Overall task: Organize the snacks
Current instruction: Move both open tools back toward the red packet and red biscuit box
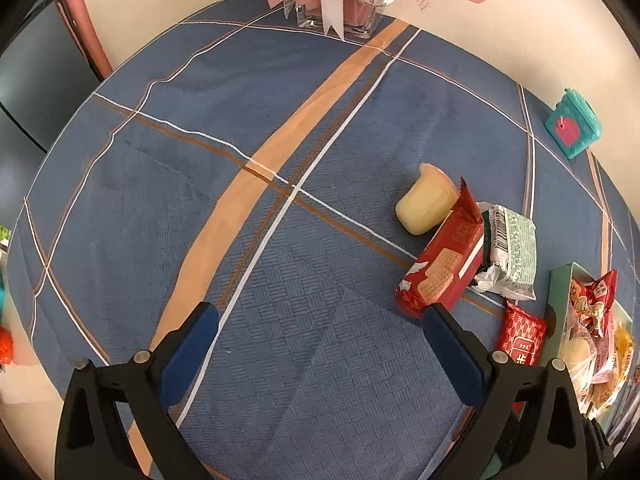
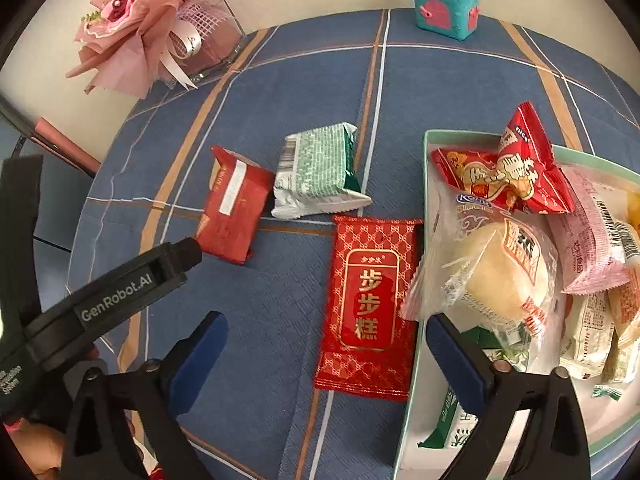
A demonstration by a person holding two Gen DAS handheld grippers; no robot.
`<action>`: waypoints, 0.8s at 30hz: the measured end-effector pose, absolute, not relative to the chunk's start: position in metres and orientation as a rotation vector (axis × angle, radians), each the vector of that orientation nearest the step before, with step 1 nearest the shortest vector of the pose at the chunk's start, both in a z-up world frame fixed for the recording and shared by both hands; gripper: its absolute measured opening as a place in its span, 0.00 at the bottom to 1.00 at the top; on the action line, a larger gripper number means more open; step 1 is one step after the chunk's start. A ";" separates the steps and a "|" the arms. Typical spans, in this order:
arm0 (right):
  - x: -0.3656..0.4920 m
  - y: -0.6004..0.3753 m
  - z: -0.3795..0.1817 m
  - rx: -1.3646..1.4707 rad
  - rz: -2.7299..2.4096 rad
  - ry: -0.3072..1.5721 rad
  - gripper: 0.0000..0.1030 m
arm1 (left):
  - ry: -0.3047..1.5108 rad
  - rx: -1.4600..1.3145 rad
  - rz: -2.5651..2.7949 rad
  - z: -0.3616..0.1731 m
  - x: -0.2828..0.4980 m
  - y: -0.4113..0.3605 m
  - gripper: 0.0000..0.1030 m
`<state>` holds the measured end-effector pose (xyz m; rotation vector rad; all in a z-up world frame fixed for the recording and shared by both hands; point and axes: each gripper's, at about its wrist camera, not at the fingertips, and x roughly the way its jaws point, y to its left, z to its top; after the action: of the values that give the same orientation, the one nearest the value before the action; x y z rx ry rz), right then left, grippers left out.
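My left gripper [image 1: 320,320] is open and empty above the blue checked tablecloth. Ahead to its right lie a yellow jelly cup [image 1: 426,202] on its side, a red biscuit pack [image 1: 442,260], a green-and-white pack [image 1: 510,252] and a flat red cake packet [image 1: 522,338]. My right gripper [image 2: 326,344] is open and empty, its jaws either side of the flat red cake packet [image 2: 368,300]. The red biscuit pack [image 2: 236,204] and green-and-white pack [image 2: 320,170] lie beyond it. A pale green tray [image 2: 428,148] at the right holds several wrapped snacks.
A pink bouquet in a glass vase [image 2: 160,28] stands at the table's far left edge, and a teal toy box [image 2: 446,6] at the far edge. The left gripper's black body [image 2: 108,304] reaches in from the left. The tray also shows in the left wrist view [image 1: 560,280].
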<state>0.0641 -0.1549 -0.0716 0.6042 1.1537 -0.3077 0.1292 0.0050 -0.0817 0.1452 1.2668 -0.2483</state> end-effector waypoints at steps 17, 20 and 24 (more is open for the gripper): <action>0.060 -0.157 -0.059 0.581 -0.327 1.145 0.65 | 1.311 0.034 -0.278 -0.087 0.139 0.018 0.99; 0.065 -0.151 -0.066 0.549 -0.337 1.175 0.65 | 1.314 0.022 -0.283 -0.090 0.143 0.022 0.99; 0.073 -0.145 -0.075 0.494 -0.384 1.221 0.65 | 1.318 0.010 -0.282 -0.090 0.144 0.026 0.99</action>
<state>0.0733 -0.1447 -0.0747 0.4940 1.2212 -0.3835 0.1444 0.0260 -0.0903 0.0103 1.3184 -0.2815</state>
